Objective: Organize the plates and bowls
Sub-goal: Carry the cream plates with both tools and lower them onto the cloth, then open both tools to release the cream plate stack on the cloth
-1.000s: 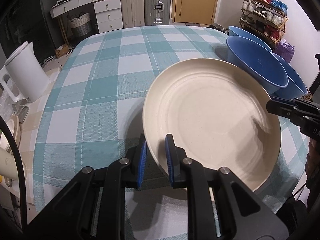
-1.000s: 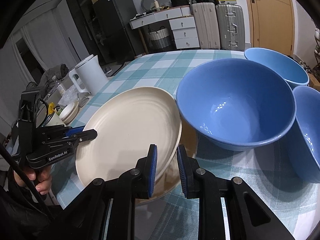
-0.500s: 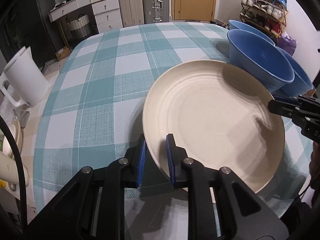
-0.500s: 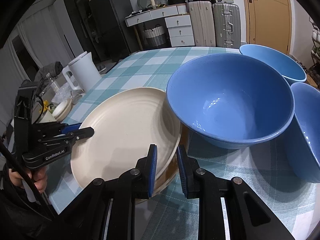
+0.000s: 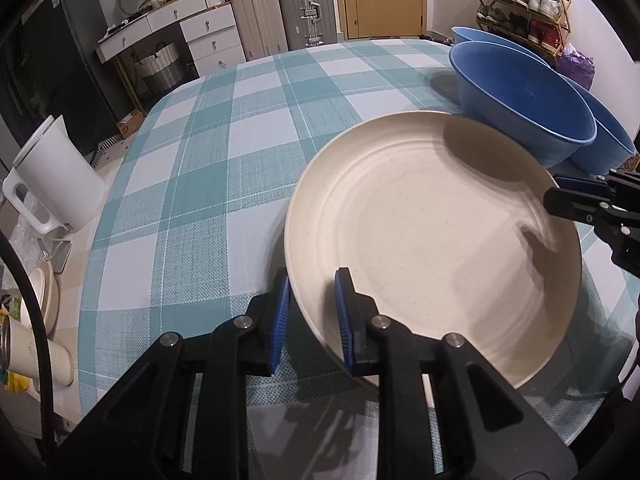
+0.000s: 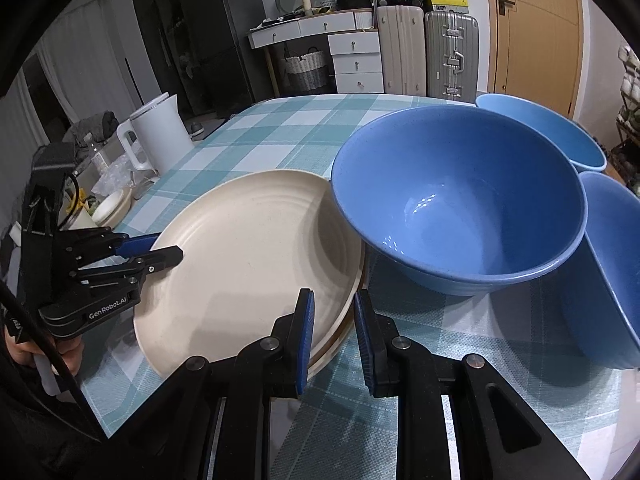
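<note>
A cream plate (image 5: 432,240) (image 6: 248,256) lies over the checked tablecloth, on top of a second plate whose brownish rim (image 6: 340,340) peeks out below. My left gripper (image 5: 312,308) (image 6: 160,250) clasps its near-left rim, and its jaws are opening slightly with the rim between them. My right gripper (image 6: 332,320) (image 5: 560,196) is shut on the opposite rim. Three blue bowls stand just beyond: a large one (image 6: 460,208) (image 5: 520,92) touching the plate's edge, one behind (image 6: 552,128), one to the right (image 6: 608,272).
A white kettle (image 5: 56,176) (image 6: 156,136) stands at the table's left edge beside a cup (image 5: 36,352) and small clutter. The checked table (image 5: 240,128) stretches away behind the plate. Suitcases (image 5: 304,0), drawers and a shoe rack line the room.
The cream plate has settled a little lower and closer to the large blue bowl. Both grippers stayed on its rim, and the left pads stand slightly wider apart.
</note>
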{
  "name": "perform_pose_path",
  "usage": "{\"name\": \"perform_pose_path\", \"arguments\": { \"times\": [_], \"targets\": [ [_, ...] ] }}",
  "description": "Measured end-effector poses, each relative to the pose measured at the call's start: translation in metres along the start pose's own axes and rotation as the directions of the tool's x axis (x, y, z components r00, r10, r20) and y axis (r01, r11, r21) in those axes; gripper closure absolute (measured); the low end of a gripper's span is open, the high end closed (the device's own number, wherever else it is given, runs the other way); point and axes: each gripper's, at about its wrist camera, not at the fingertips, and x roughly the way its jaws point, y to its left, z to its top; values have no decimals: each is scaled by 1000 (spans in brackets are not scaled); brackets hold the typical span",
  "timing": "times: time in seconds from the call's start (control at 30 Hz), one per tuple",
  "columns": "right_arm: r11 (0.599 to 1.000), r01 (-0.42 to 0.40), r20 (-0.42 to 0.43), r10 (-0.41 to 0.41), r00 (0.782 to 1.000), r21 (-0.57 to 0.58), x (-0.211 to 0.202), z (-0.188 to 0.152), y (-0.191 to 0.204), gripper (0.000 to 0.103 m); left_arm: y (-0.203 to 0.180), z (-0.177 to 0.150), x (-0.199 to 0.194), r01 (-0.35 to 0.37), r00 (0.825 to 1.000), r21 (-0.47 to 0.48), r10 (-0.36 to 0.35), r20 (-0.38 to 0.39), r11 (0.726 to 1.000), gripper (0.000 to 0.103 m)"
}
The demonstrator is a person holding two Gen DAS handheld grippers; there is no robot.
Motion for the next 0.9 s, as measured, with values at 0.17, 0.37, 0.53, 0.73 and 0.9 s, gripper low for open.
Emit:
{"name": "perform_pose_path", "arguments": {
  "times": [0.17,0.37,0.53,0.73,0.9],
  "targets": [
    [1000,15,3,-15,1000,-6,0,-2,1,81,-1,0,0,2,1000,1,-2,-3,1000,83],
    [1000,-4,-9,5,1000,25,2,1,-1,74,1,0,-1,28,1000,-1,-29,-13,1000,75],
    [1000,-20,16,19,1000,19,-6,3,3,47,6,1,-11,74,997,-34,-74,0,997,48],
    [1000,-12,49,11,999,13,-23,3,8,23,7,9,-34,134,989,-60,-130,64,989,22],
    [1000,12,110,-12,994,4,-45,4,8,15,3,25,-57,169,978,-43,-162,131,985,14]
  ]
}}
